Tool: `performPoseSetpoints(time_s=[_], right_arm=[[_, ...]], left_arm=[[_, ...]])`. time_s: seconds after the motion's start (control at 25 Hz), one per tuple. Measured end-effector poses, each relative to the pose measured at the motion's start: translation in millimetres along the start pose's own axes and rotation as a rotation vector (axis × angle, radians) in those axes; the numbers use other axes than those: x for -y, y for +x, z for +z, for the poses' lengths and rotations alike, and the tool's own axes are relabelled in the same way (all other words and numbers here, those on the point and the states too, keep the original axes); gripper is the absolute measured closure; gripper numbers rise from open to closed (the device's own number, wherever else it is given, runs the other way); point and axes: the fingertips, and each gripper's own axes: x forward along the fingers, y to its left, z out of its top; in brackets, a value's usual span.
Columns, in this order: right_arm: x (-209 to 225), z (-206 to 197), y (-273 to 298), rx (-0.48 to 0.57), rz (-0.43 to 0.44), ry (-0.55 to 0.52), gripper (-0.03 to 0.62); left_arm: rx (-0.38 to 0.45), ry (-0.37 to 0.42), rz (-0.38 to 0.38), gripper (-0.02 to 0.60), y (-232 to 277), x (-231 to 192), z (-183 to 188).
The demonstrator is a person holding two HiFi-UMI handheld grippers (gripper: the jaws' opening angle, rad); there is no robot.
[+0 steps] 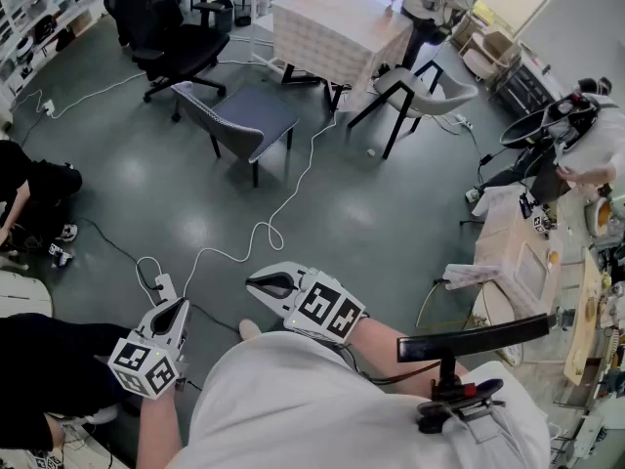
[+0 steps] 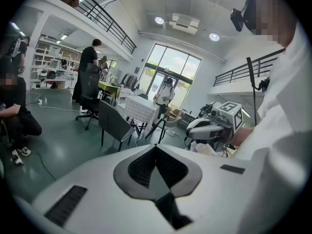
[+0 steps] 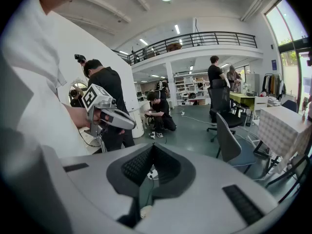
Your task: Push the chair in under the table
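1. One white table stands toward the far edge of the floor.
2. One grey chair stands on the open floor near the table's near-left corner, pulled out, with its seat clear of the tabletop.
3. Two claws are held low at the floor's near edge, well apart from the chair. Both the left gripper and the right gripper have their jaws pressed together on nothing.

My left gripper has its jaws pressed together, with nothing between them. Beyond it I see the grey chair on the floor in front of the cloth-covered table. My right gripper hovers off to the right.
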Motion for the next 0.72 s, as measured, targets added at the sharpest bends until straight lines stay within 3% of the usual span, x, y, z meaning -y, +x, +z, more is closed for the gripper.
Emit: performPoseSetpoints(time_s=[0.4,0.72], right_arm=[[39.5,-10.3,-23.6,0.002,-0.007,0.006,0.580],[119.2,-45.4,-74.8,-0.048,-0.105,0.019,0.570]], left_arm=[[-0.020,0.000,-0.002,0.572,47.6,15.0,9.2],[-0.066,0.002,0.047,0.566,129.7,19.7,31.6]])
